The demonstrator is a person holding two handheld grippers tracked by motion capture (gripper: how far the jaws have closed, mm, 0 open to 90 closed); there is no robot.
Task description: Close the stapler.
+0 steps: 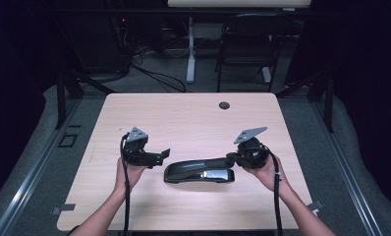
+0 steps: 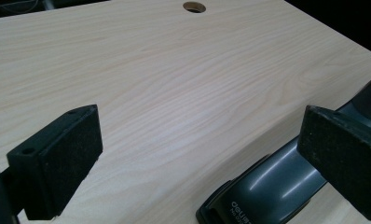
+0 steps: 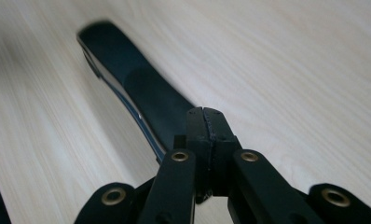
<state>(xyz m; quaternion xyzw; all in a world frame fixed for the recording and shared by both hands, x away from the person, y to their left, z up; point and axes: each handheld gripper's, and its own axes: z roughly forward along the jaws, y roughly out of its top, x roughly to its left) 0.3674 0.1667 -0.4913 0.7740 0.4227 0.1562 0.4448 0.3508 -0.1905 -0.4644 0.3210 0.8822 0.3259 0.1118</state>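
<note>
A: What was the left gripper (image 1: 156, 158) doing?
B: It hovered over the left part of the counter (image 1: 183, 118), jaws spread wide with nothing between them, just left of the stapler (image 1: 199, 171).
A: And the stapler?
B: It lay on its base at the counter's near middle.
A: The right gripper (image 1: 231, 157)?
B: Jaws pressed together, empty, just above the stapler's right end.
</note>
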